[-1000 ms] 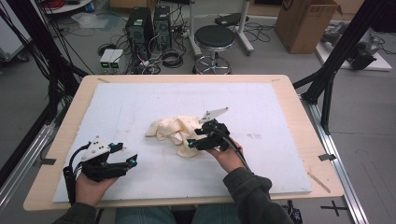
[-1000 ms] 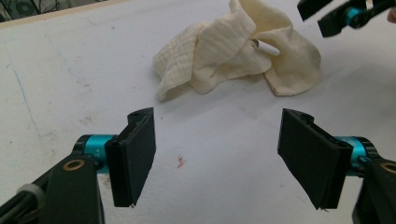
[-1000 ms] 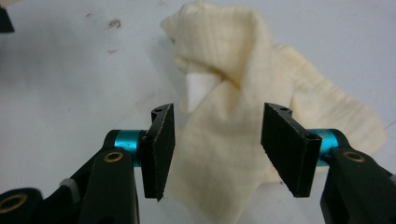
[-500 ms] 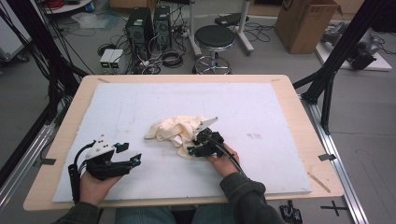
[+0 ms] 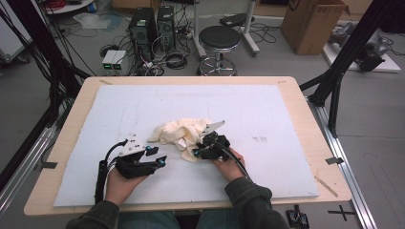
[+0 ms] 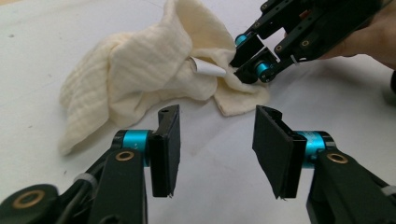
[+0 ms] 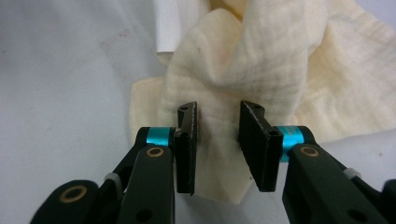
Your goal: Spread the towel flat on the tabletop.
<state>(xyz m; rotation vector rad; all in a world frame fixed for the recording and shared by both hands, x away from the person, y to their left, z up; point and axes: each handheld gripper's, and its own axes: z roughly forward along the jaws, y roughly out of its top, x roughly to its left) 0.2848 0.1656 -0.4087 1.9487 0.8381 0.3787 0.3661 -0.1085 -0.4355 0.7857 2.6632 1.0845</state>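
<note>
A crumpled cream cloth (image 5: 181,132) lies mid-mat, a white label (image 6: 208,68) poking out of its folds. My right gripper (image 5: 195,152) rests at the cloth's near right corner. In the right gripper view its jaws (image 7: 218,116) stand astride a flat fold of the cloth (image 7: 261,60). They have just been closing, and a gap still shows at each pad. My left gripper (image 5: 160,161) hovers low over bare mat, just left of that corner. Its jaws (image 6: 215,135) have also been closing and stand open with nothing between them, facing the cloth (image 6: 140,65) and the right gripper (image 6: 245,58).
A white foam mat (image 5: 267,109) covers most of the wooden table (image 5: 310,124). Behind the table stand a black stool (image 5: 218,38), computer towers (image 5: 148,24) with cables, and a cardboard box (image 5: 313,21). Black frame posts flank both sides.
The left gripper has slid right toward the cloth with its jaws narrowing. The right gripper has dropped onto the cloth's near corner and its jaws have drawn closer.
</note>
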